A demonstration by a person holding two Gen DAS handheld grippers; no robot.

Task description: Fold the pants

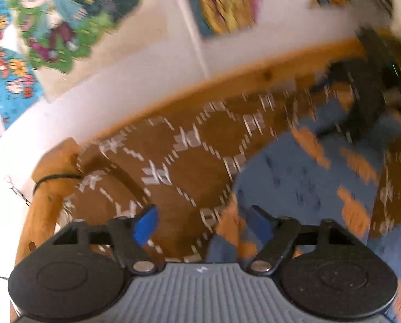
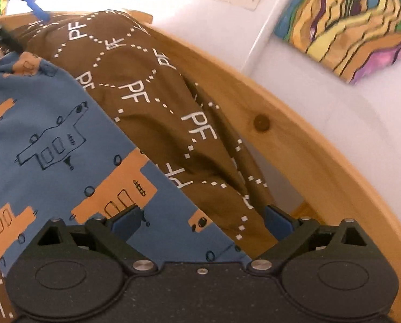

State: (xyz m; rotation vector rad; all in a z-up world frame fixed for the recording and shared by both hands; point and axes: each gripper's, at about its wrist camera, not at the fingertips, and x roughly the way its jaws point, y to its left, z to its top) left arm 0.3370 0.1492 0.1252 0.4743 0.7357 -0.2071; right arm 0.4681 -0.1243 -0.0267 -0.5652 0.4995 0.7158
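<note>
Blue pants (image 1: 294, 177) printed with orange vehicles lie spread on a brown blanket (image 1: 200, 145). My left gripper (image 1: 203, 223) hovers open over the pants' left edge, its blue pads apart and pressing on nothing. In the right wrist view the pants (image 2: 52, 113) fill the left side. My right gripper (image 2: 203, 219) stands wide open above the line where the pants meet the blanket (image 2: 160, 94). It holds nothing. The right gripper's black body (image 1: 370, 94) shows blurred at the far right of the left wrist view. One blue fingertip (image 2: 38, 10) of the left gripper shows at top left.
A wooden bed rail (image 1: 254, 75) (image 2: 294, 134) borders the blanket on the far side, with a rounded post (image 1: 44, 193) at the left. Behind it is a white wall with colourful pictures (image 1: 60, 18) (image 2: 348, 24).
</note>
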